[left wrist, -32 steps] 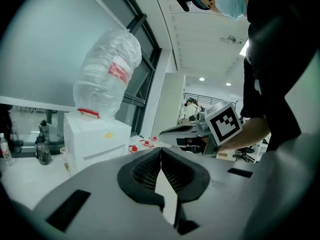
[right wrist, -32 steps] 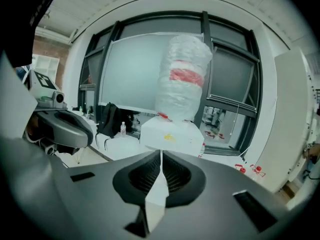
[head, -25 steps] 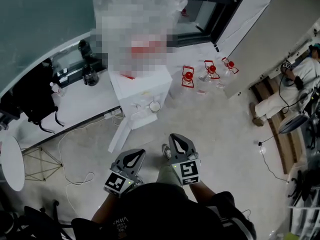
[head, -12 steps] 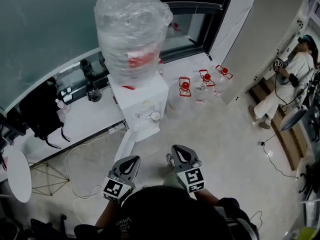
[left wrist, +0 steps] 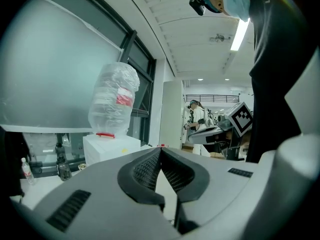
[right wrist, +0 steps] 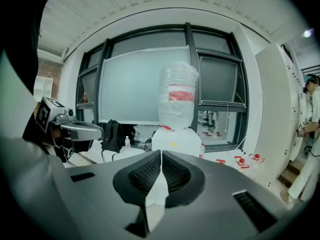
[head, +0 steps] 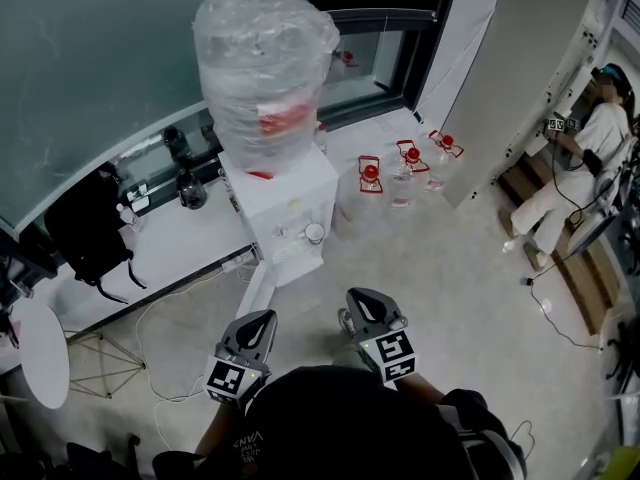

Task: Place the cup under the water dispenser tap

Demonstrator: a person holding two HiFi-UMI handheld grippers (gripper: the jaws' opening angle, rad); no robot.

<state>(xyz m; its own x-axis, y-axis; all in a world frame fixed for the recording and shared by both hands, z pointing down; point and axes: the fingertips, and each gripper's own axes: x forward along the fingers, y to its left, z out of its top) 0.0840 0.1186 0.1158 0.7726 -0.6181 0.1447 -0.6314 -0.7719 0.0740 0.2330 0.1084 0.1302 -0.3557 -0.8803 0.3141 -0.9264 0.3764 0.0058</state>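
The pale floor (head: 420, 268) takes up most of what I see. On it, by the dark window wall, stands the white water dispenser (head: 285, 193), with a big bottle (head: 265, 68) wrapped in clear plastic on top. Left of the dispenser a white worktop (head: 190, 233) runs along the window; a black backpack (head: 85, 233) slumps near its left end. A person (head: 585, 158) in white stands well apart at the right edge of the floor.

I hold both tongs low in front of me, well short of the dispenser and pointing toward it. My left tongs (head: 268, 316) are clenched, the tips meeting on nothing. My right tongs (head: 357, 295) are clenched too, and empty.

Three red-capped bottles (head: 403, 173) stand on the floor right of the dispenser. The cup (head: 314, 232) sits on the dispenser's front ledge, toward its right corner; I cannot tell whether it is squarely beneath a tap.
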